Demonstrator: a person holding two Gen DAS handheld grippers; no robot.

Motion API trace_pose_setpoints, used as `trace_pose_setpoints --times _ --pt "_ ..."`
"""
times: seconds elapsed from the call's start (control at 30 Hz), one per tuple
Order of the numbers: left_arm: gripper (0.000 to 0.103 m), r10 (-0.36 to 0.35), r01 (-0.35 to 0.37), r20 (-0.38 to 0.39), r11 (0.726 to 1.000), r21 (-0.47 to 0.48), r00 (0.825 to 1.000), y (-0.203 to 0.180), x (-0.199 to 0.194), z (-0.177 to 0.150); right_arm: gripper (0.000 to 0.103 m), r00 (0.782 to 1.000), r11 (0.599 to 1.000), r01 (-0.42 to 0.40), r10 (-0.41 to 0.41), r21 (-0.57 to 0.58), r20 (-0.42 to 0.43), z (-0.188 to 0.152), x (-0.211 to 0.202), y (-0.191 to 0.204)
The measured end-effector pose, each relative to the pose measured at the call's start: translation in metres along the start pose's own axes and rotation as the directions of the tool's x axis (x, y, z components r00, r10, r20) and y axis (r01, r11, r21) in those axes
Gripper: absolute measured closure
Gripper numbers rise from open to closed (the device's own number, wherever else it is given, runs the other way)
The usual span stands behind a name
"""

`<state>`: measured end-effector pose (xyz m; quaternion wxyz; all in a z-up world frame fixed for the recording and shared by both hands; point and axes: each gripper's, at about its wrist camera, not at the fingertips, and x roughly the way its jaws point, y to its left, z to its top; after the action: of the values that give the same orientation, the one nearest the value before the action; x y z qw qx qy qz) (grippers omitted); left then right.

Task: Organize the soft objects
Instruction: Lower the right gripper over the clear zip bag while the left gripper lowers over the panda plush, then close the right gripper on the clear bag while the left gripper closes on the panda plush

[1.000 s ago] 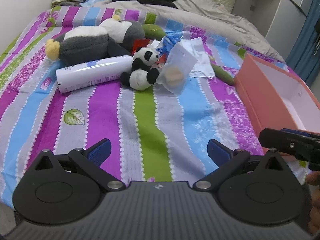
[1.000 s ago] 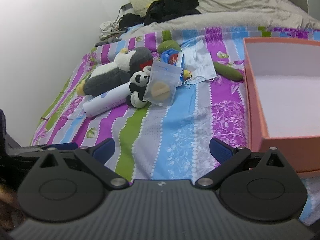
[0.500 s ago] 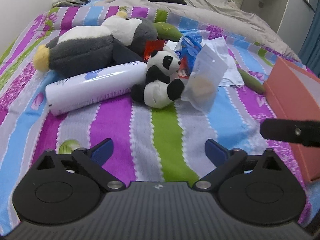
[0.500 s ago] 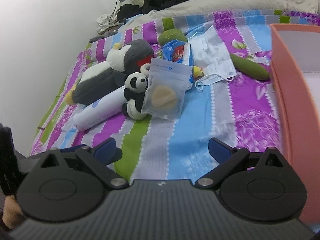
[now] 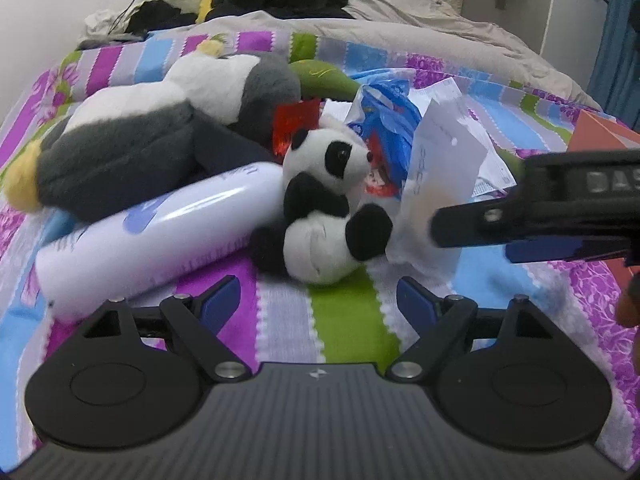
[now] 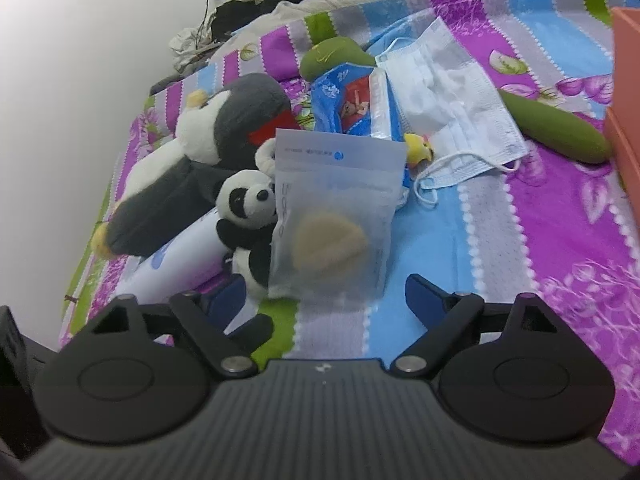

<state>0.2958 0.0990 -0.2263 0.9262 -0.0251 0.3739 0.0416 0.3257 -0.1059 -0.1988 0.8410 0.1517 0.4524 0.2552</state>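
Presently, contents as seen:
Surface: striped purple, blue, green and grey bedsheet (image 5: 344, 320).
Left gripper (image 5: 319, 300): blue-padded jaws apart and empty, just been narrowing; small black-and-white plush panda (image 5: 324, 216) lies just ahead of them.
Right gripper (image 6: 326, 300): jaws apart, just been narrowing, nothing clamped; frosted plastic zip pouch holding a tan round pad (image 6: 332, 220) lies just ahead, leaning on the panda.
Large plush: grey-and-white penguin with yellow feet (image 5: 152, 140), on its side behind a white cylindrical bottle (image 5: 160, 236).
Also in heap: blue-and-red crinkled wrapper (image 6: 352, 100), pale blue pleated face mask (image 6: 452, 104), long green plush piece (image 6: 556, 124).
Container: orange cardboard box (image 6: 626, 92), at right edge, apart from the heap.
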Motion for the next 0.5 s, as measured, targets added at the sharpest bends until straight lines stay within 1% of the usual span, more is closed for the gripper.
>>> trace_pose_setpoints --times 0.1,0.17,0.27,0.33,0.37,0.5 --pt "0.015 -0.007 0.007 0.007 0.999 0.036 1.000 -0.003 0.009 0.004 0.019 1.000 1.000 0.011 -0.011 0.014 -0.013 0.004 0.013 -0.002" --pt "0.016 -0.010 0.009 0.011 0.998 0.064 1.000 -0.006 0.016 0.007 0.020 1.000 1.000 0.011 -0.010 0.030 -0.019 0.006 0.022 -0.004" --pt "0.024 -0.004 0.002 0.019 0.994 0.111 1.000 -0.010 0.028 0.009 0.021 1.000 0.999 0.011 -0.010 0.039 -0.019 0.008 0.032 -0.006" --pt "0.026 -0.004 0.002 0.014 0.993 0.121 1.000 -0.010 0.036 0.011 0.025 1.000 0.999 0.012 -0.012 0.043 -0.014 0.008 0.037 -0.007" --pt "0.027 -0.004 0.002 0.017 0.993 0.117 1.000 -0.010 0.038 0.011 0.025 1.000 0.999 0.011 -0.010 0.044 -0.010 0.009 0.039 -0.008" --pt "0.031 0.007 -0.011 0.034 0.991 0.132 0.999 -0.012 0.042 0.009 0.036 1.000 0.999 0.001 -0.001 0.040 0.000 0.010 0.038 -0.010"
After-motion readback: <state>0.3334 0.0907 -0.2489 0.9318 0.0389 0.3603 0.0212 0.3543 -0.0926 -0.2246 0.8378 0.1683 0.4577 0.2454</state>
